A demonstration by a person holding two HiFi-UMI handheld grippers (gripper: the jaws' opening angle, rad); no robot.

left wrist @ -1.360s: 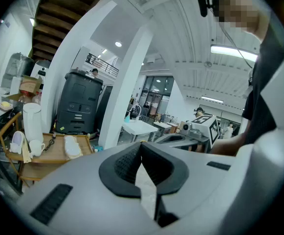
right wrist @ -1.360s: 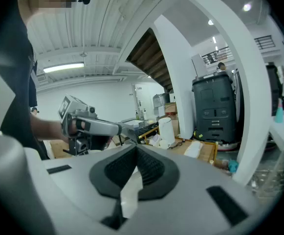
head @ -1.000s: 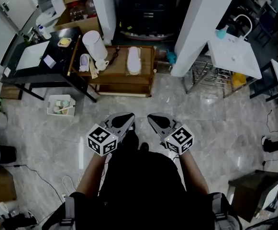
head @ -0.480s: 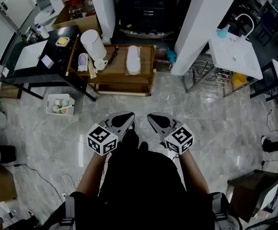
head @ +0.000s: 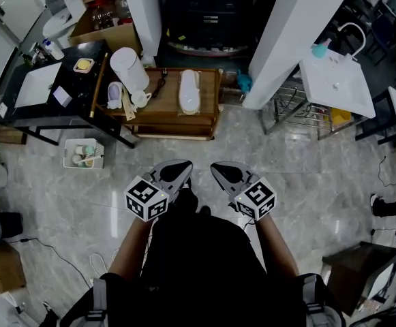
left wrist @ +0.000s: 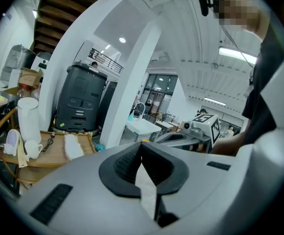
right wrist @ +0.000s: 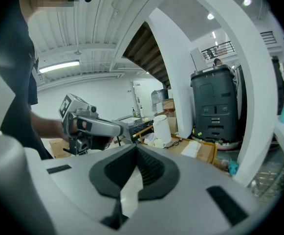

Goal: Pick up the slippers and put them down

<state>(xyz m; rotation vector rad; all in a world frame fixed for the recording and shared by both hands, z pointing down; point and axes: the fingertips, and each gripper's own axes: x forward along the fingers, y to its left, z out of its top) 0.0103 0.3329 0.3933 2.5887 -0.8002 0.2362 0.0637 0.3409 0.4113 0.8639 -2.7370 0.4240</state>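
You have not started the pickup: your left gripper and right gripper are both closed and empty, well apart from the 1 white slipper lying on the wooden table ahead.

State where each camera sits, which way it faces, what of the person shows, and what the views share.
Head view: on the head, facing steeply down; forearms, torso, left gripper and right gripper, both shut, show.
Left gripper view: on the left gripper, facing the wooden table; right gripper and forearm show.
Right gripper view: on the right gripper, facing the same table; left gripper shows.
Shared: the white slipper on the table.
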